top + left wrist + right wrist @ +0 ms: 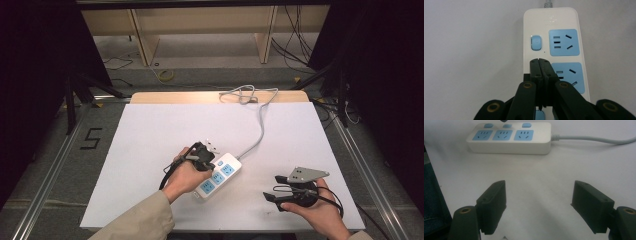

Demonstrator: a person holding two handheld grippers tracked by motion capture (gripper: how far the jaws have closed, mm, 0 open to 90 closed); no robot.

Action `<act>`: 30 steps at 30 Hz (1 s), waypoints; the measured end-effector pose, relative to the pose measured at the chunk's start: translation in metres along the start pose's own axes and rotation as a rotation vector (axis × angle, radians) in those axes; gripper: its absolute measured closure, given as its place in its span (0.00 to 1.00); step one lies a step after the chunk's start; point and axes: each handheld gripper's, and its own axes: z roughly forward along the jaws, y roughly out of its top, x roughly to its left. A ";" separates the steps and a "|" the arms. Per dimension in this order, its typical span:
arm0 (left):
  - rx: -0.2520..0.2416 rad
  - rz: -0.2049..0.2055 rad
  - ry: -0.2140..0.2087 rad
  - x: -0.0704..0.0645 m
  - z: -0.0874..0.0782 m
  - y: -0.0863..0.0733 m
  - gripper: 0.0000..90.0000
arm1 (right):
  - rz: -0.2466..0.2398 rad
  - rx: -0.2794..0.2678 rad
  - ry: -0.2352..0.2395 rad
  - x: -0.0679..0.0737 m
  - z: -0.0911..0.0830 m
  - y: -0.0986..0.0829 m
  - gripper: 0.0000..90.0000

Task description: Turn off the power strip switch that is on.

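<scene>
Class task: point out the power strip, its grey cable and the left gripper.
power strip (509, 146), right gripper view, white side wall.
cable (259, 125), high view, mid-run on the table.
left gripper (539, 61), left gripper view, tips of shut jaws.

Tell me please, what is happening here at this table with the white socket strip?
A person holds a gripper in each hand at a white table. The left gripper, its jaws shut together, is over the power strip, with its tips at the middle one of the three blue switches; whether they press it I cannot tell. Another switch lies just ahead of the tips. The right gripper is open and apart from the strip, nearer the person. The strip's grey cable runs to the far edge of the table.
</scene>
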 end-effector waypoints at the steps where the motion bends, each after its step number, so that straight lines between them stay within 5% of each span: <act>1: -0.001 -0.001 0.001 0.000 0.000 0.000 1.00 | -0.002 -0.002 0.000 0.000 0.000 0.000 0.31; 30: 0.047 0.023 0.014 0.001 0.007 0.001 1.00 | -0.012 0.009 0.008 -0.004 0.014 0.007 0.31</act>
